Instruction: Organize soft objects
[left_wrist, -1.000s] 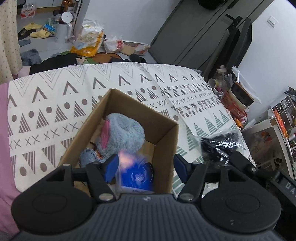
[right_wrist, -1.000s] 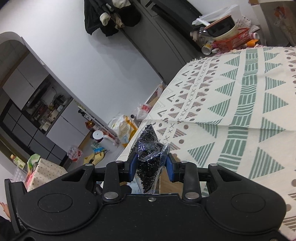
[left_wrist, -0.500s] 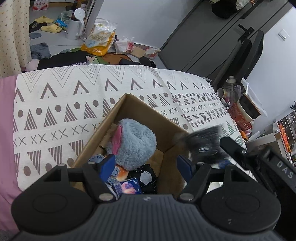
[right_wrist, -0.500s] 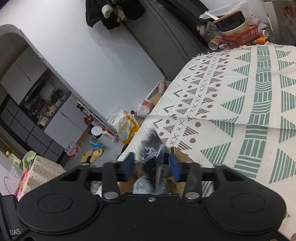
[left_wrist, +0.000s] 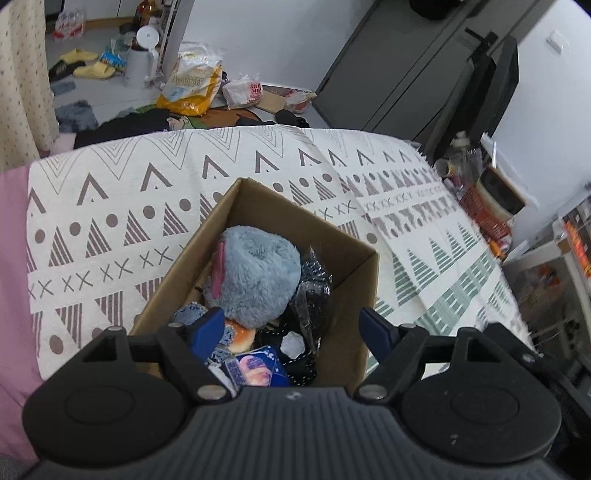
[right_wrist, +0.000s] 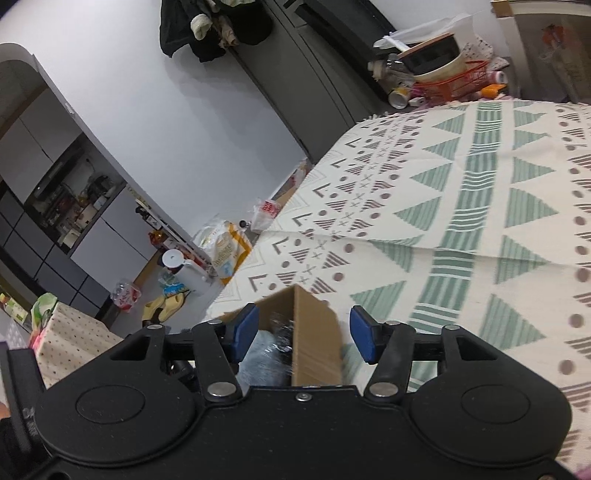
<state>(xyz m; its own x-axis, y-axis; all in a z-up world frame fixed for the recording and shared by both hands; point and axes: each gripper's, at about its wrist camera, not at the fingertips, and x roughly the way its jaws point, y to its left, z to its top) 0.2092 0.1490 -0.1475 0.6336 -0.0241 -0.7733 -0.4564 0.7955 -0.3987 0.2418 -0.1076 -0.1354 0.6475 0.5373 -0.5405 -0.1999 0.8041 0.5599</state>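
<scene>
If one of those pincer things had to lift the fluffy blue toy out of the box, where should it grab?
Probably from straight above, pinching the blue plush toy's rounded top. It sits highest in the cardboard box, whose walls block its sides. The left tool hangs open above it.

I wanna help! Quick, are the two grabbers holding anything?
Left gripper: open, holding nothing.
Right gripper: open, holding nothing.

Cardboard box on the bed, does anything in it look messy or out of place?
Mostly fine. The cardboard box holds a blue plush on top, with a black item in clear wrap wedged upright between it and the wall, poking up unevenly. Nothing has spilled onto the blanket.
</scene>
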